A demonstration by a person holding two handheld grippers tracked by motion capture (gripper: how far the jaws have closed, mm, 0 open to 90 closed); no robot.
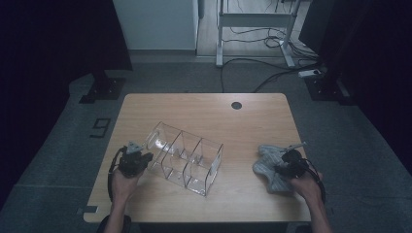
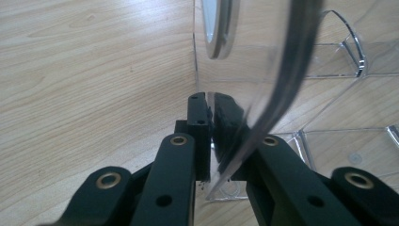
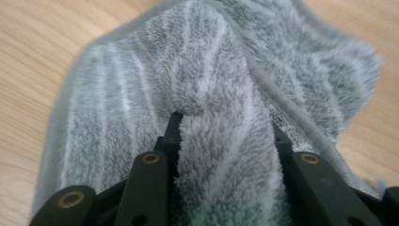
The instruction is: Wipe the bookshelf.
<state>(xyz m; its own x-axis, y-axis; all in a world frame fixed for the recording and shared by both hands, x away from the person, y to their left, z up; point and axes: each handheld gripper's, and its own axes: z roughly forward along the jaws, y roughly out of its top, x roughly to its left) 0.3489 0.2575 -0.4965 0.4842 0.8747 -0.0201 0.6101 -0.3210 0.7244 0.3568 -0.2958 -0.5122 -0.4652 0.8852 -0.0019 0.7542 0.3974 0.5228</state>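
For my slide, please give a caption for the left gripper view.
Left gripper clamps the wall of a clear acrylic organizer on the wooden table.

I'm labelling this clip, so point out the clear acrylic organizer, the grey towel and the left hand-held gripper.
clear acrylic organizer (image 1: 194, 160): high view, on a middle divider wall.
grey towel (image 3: 141, 80): right gripper view, on its striped fleecy surface.
left hand-held gripper (image 2: 210, 136): left gripper view, between its fingertips, at the clamped wall.

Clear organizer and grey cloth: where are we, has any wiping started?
Done: both grips look made. The left gripper is shut on a wall of the clear organizer, which is tipped on the table. The right gripper has pinched a fold of the grey cloth. In hand: organizer and cloth lie apart. Left: probably bringing the cloth over to wipe the compartments.
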